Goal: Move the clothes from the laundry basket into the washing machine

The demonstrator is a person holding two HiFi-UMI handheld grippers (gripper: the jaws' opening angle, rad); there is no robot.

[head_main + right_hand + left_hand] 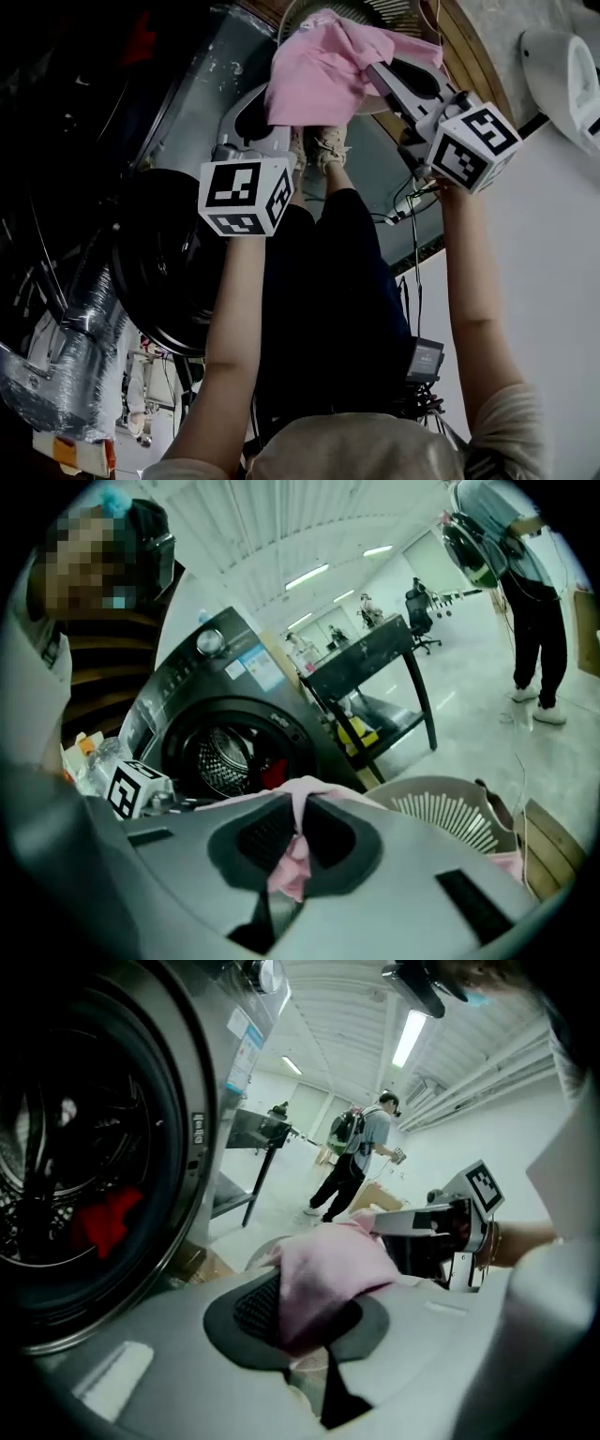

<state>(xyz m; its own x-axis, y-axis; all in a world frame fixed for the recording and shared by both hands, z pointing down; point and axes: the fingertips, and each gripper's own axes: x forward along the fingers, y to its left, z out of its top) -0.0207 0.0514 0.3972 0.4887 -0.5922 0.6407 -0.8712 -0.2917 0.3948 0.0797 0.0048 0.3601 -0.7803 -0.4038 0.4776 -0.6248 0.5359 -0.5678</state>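
Observation:
A pink garment [319,70] hangs between my two grippers. My left gripper [298,1309] is shut on one bunched part of the pink garment [323,1274]. My right gripper [295,834] is shut on another fold of the pink garment [291,860]. In the head view the left gripper [272,117] and right gripper [372,75] hold it above the laundry basket [370,11]. The washing machine [225,747] stands with its drum open, and a red garment [105,1220] lies inside. The beige slotted laundry basket [450,813] sits to the machine's right.
A black table [375,663] stands behind the washing machine. A person with a backpack [361,1152] walks across the floor further off. A cardboard box [553,850] sits beside the basket. My own legs and shoes [323,150] are below the garment.

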